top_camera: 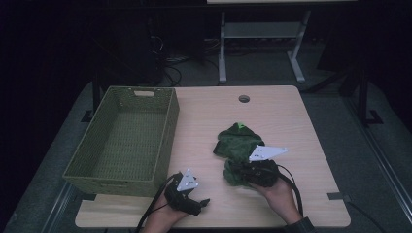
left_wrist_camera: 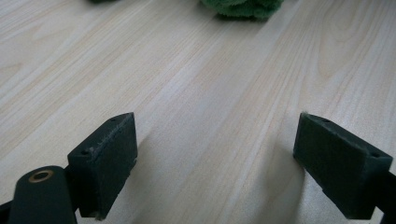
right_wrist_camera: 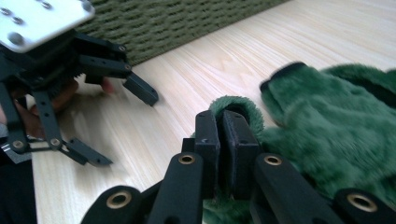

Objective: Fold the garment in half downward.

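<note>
We pinch the cloth [right_wrist_camera: 327,135] with the right gripper [right_wrist_camera: 226,135]; the left gripper [left_wrist_camera: 215,158] waits open. Next, carry it toward ten o'clock, into the basket [top_camera: 77,167].

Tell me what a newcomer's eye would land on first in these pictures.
First, the fuzzy green garment right of centre on the pale wooden table, with the right gripper shut on a fold of its edge. Next, the big green woven basket along the table's left side. The left gripper waits near the front edge, jaws wide open over bare wood.
</note>
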Demonstrator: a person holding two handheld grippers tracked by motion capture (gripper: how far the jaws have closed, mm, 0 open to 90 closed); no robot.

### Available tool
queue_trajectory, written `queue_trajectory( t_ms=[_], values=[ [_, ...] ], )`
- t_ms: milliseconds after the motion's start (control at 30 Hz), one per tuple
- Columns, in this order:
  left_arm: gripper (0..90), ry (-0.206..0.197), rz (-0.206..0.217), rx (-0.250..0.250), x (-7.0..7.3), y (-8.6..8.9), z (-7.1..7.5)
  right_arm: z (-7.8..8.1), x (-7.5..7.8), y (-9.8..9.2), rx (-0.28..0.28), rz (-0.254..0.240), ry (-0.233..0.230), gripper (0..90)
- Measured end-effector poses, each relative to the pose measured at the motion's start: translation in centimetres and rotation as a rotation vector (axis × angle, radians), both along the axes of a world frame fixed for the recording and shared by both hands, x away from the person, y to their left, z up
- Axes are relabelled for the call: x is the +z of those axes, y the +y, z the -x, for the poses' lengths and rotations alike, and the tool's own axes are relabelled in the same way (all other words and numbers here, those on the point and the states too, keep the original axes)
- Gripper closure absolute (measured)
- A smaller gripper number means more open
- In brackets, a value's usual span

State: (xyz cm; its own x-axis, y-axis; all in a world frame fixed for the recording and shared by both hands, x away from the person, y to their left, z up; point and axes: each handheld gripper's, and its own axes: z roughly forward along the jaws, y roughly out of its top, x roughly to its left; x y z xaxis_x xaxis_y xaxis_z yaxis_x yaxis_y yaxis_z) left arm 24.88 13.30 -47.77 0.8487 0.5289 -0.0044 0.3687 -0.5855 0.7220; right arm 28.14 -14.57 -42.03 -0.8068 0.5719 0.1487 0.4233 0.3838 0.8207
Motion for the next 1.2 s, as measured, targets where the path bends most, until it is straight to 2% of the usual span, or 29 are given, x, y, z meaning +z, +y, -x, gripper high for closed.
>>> queue_trajectory(
  t_ms=[233, 300, 367, 533, 633, 767, 867, 933, 1000, 1200],
  values=[
    [12.8, -0.006, -0.004, -0.003, 0.0, 0.0, 0.0, -0.1, -0.5, -1.6, -0.050, 0.008, 0.023, 83.1],
    [12.8, 0.001, 0.003, 0.001, 0.0, 0.0, 0.0, -0.2, -0.7, -2.1, -0.065, 0.016, 0.032, 81.7],
    [12.9, -0.004, -0.008, -0.006, 0.0, 0.0, 0.0, -0.3, -1.0, -2.6, -0.091, 0.026, 0.033, 79.1],
    [12.9, 0.000, -0.005, -0.005, 0.0, 0.0, 0.0, -0.8, -2.1, -3.3, -0.124, 0.077, 0.050, 77.6],
    [12.8, -0.002, -0.006, -0.006, 0.0, 0.0, 0.0, -1.1, -2.6, -3.2, -0.135, 0.134, 0.052, 77.4],
    [12.8, 0.000, -0.005, -0.006, 0.0, 0.0, 0.0, -1.6, -3.7, -3.2, -0.144, 0.171, 0.101, 76.5],
    [12.8, -0.001, -0.005, -0.005, 0.0, 0.0, 0.0, -1.8, -3.9, -3.2, -0.154, 0.167, 0.115, 72.9],
    [12.8, 0.000, -0.005, -0.005, 0.0, 0.0, 0.0, -1.7, -3.6, -3.4, -0.163, 0.168, 0.103, 68.1],
    [12.8, 0.000, -0.005, -0.006, 0.0, 0.0, 0.0, -1.5, -2.9, -4.1, -0.167, 0.142, 0.083, 65.8],
    [12.8, 0.000, -0.005, -0.006, 0.0, 0.0, 0.0, -0.7, -1.8, -6.2, -0.191, 0.102, 0.059, 63.7]
  ],
)
